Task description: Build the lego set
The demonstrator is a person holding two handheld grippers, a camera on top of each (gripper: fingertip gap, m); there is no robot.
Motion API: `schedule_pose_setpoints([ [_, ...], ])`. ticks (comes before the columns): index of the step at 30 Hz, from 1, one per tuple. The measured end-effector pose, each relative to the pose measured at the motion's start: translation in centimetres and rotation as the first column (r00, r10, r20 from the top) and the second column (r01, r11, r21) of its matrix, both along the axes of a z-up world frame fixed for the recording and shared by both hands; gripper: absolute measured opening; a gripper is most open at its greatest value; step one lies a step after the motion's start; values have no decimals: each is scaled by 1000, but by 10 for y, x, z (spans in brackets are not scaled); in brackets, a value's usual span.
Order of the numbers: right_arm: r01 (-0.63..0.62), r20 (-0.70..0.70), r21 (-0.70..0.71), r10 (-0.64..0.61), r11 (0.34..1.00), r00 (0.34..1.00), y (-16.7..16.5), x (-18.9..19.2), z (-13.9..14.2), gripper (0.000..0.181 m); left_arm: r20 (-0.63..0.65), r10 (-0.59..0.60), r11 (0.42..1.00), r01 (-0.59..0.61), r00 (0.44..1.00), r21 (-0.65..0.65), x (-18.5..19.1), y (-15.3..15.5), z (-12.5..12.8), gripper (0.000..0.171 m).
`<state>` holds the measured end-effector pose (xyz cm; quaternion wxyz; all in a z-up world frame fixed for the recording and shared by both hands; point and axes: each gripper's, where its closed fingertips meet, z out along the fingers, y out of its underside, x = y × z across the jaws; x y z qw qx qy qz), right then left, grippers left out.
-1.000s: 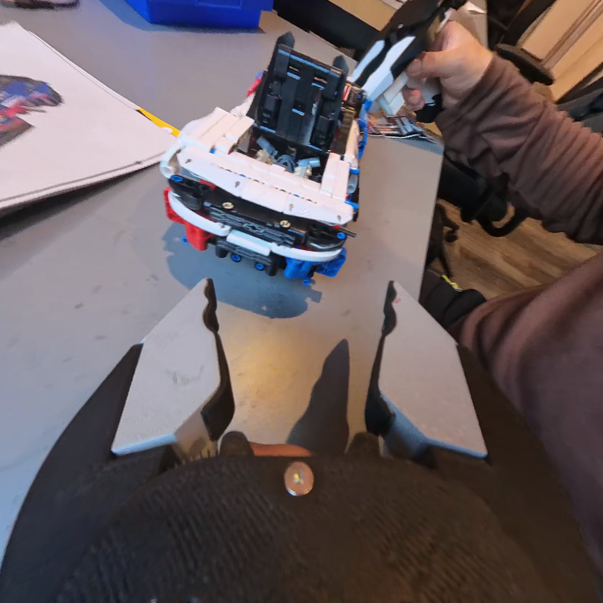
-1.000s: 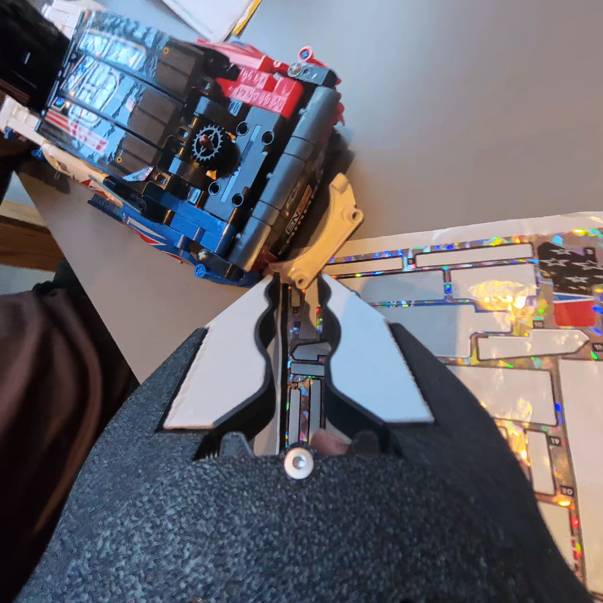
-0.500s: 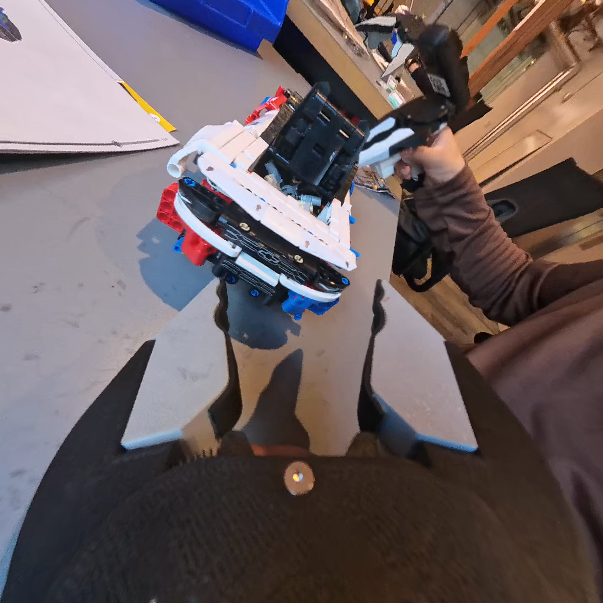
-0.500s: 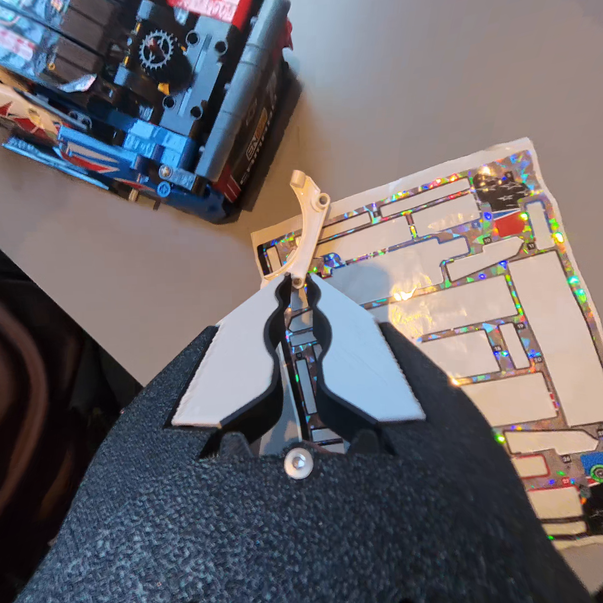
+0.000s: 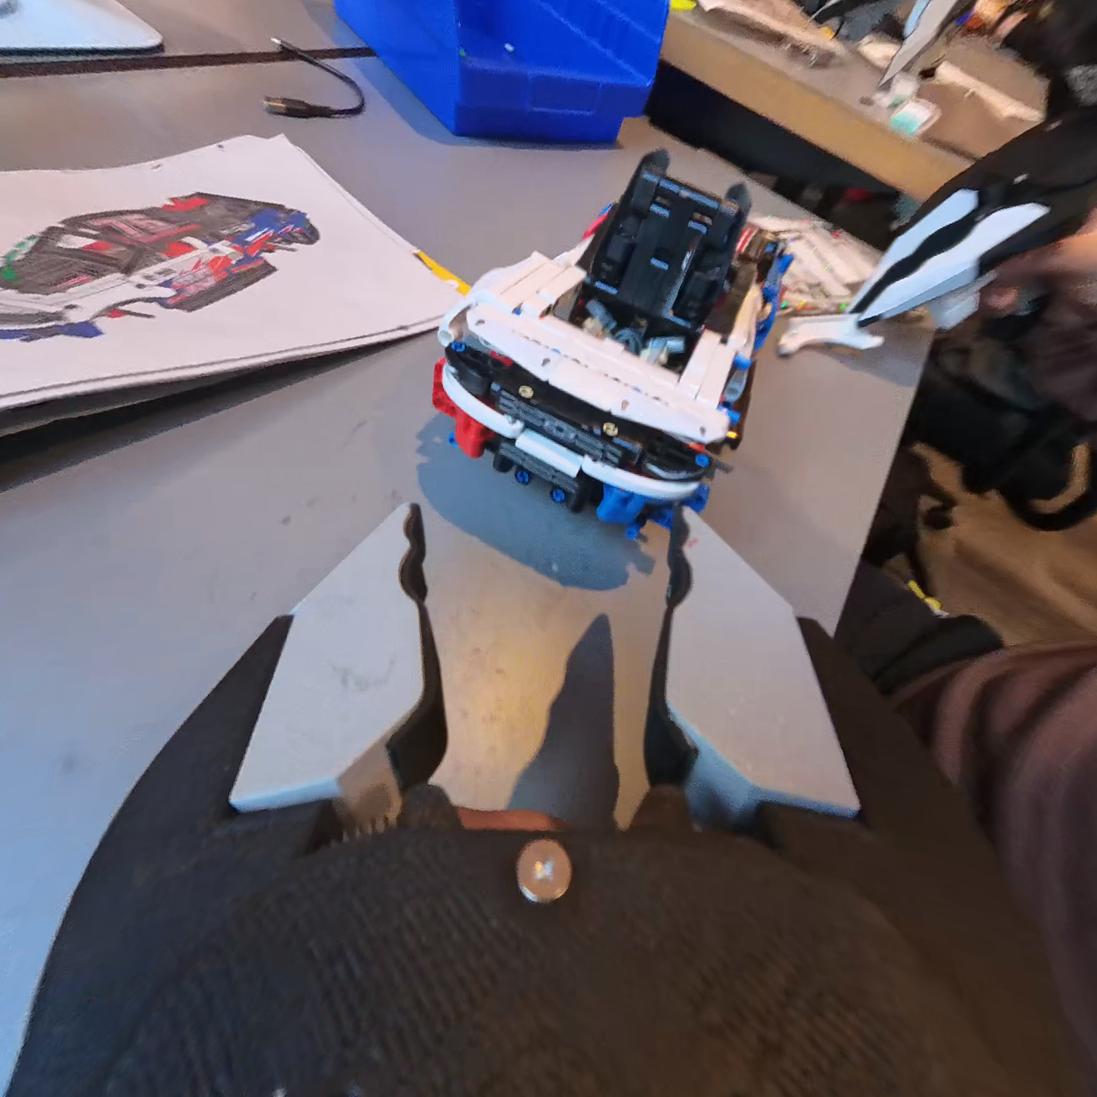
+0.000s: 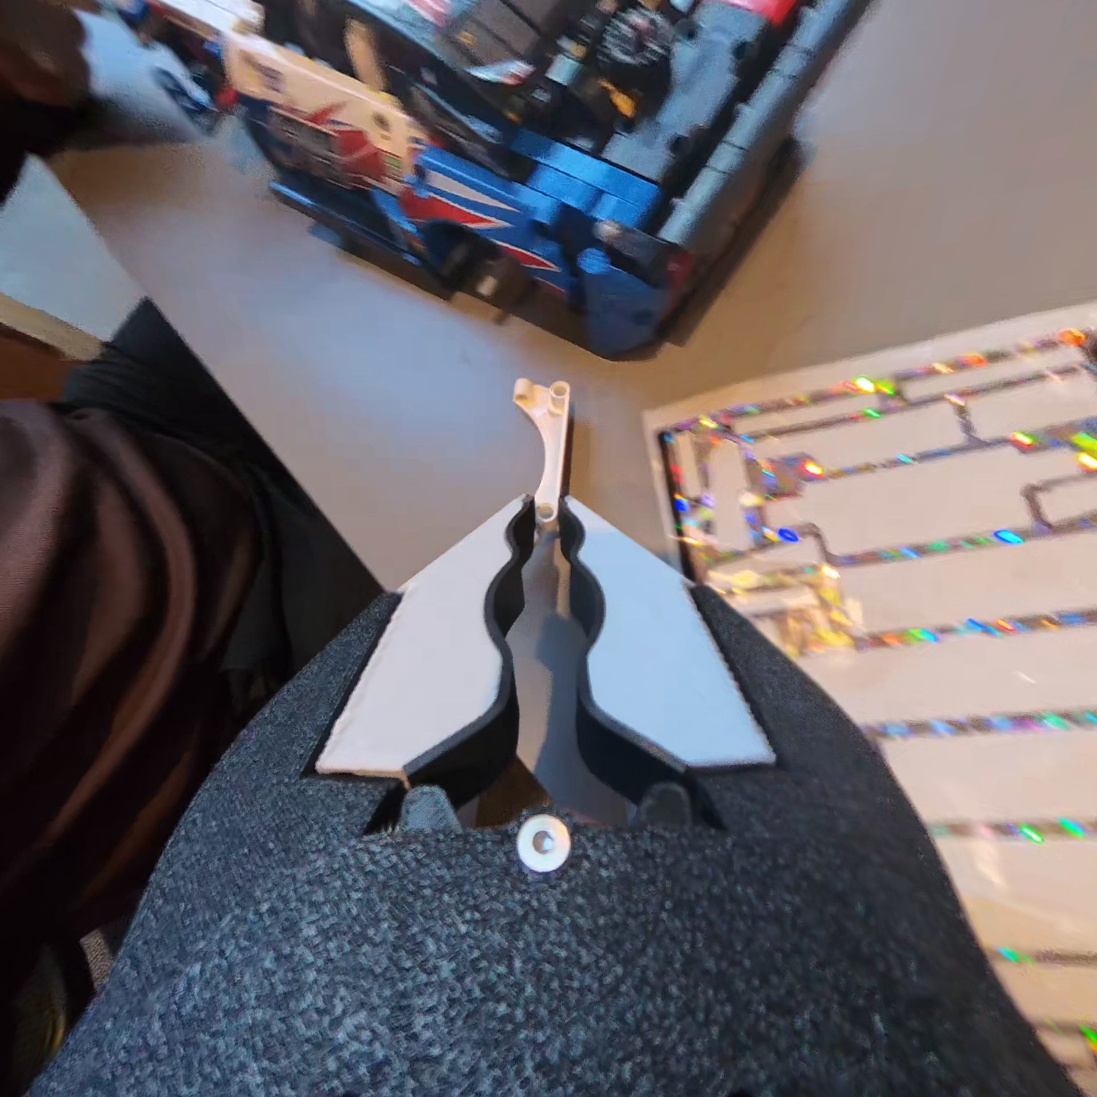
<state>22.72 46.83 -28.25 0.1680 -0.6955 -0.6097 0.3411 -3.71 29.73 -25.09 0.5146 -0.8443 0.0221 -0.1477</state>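
Right wrist view: right tool (image 6: 545,509) pinches a white curved piece (image 6: 549,446); left tool (image 5: 543,534) hovers spread.

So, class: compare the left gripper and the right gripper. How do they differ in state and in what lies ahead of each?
The left gripper is open with nothing between its fingers; the right gripper is shut on a white curved piece at its tips. The left gripper faces the lego car head-on, while the right gripper sits beside the car, next to the sticker sheet. Both have pale fingers on black bodies above the grey table.
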Motion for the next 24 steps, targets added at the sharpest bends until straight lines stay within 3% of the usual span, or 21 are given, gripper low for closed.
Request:
schedule_pose_setpoints([
  [10, -157, -83, 201, 176, 967, 981, -71, -50, 2, 7, -29, 31, 999, -30, 999, 43, 31, -30, 5, 71],
  [16, -203, -149, 444, 295, 873, 944, -107, -76, 16, 7, -26, -104, 994, 105, 994, 31, 86, -39, 2, 58],
  [20, -221, -149, 520, 342, 825, 928, -127, -86, 19, 8, -160, -219, 975, 221, 963, -1, 115, -28, -4, 54],
  [24, -230, -167, 645, 428, 729, 888, -156, -91, 46, 8, -293, -284, 956, 291, 913, -20, 130, -14, -4, 54],
])
